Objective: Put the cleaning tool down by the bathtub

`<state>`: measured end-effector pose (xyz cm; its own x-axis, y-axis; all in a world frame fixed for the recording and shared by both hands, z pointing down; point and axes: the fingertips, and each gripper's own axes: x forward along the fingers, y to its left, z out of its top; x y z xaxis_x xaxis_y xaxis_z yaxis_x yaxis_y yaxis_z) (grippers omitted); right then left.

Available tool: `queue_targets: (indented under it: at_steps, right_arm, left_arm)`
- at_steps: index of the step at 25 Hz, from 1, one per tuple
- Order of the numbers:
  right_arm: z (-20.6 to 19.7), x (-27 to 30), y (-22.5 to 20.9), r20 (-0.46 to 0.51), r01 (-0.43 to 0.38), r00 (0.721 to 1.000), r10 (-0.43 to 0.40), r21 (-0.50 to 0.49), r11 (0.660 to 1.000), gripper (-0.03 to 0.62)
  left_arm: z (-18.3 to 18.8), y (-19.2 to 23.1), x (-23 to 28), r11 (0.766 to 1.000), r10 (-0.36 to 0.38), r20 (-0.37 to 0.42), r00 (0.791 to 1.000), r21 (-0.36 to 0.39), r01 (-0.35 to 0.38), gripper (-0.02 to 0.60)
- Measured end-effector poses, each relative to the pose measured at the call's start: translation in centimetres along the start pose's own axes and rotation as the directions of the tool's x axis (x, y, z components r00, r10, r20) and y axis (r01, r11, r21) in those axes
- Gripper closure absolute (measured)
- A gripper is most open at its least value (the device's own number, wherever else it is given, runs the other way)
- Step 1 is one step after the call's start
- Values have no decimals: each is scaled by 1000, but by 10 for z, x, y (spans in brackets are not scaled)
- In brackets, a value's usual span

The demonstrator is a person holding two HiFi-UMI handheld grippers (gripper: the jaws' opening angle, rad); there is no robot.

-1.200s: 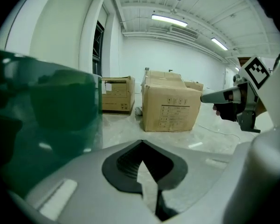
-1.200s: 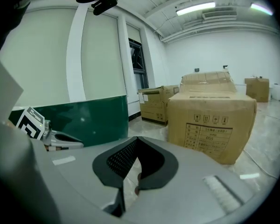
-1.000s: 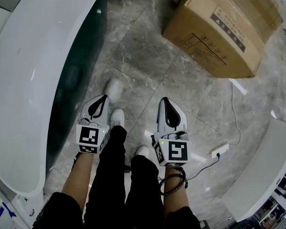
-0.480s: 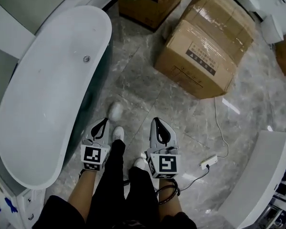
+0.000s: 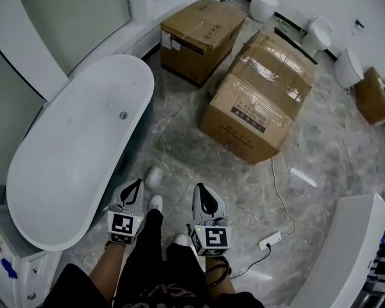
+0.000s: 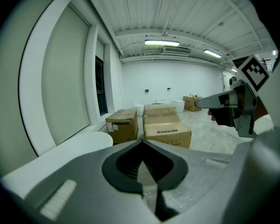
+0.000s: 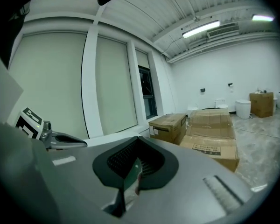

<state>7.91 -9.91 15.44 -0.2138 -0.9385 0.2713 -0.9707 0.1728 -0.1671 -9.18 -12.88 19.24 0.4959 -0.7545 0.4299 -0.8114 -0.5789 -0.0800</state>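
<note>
1. Tub (image 5: 70,165) at left: white, oval, with a drain (image 5: 123,115).
2. White blob (image 5: 155,175), blurred, on the grey stone surface (image 5: 186,130) just beside the tub.
3. Left tongs (image 5: 138,182) and right tongs (image 5: 197,188) are side by side above the shoes (image 5: 156,202), tips together, near the blob.
4. Small box (image 5: 202,37) and big box (image 5: 260,95) lie farther out.
5. Power strip (image 5: 270,240) with cable at right.

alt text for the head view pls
A person stands beside a white bathtub, looking down at the left gripper and right gripper, both shut and empty. A large cardboard box and a smaller box sit ahead on the grey stone floor.
</note>
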Motion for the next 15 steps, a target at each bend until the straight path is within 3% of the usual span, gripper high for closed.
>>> queue_targets:
  at_steps: [4, 9, 15]
  right_arm:
    - [20, -35, -2, 27, -9, 1000, 10, -39, 999, 576]
    - [31, -72, 12, 43, -28, 999, 31, -47, 998, 576]
    - [44, -101, 28, 67, -67, 995, 71, -66, 996, 578]
  left_arm:
    - [26, -10, -35, 998, -6, 50, 999, 59, 3, 581]
    - [28, -14, -75, 999, 38, 37, 999, -2, -38, 581]
    - [39, -35, -106, 999, 35, 91, 995, 27, -37, 581]
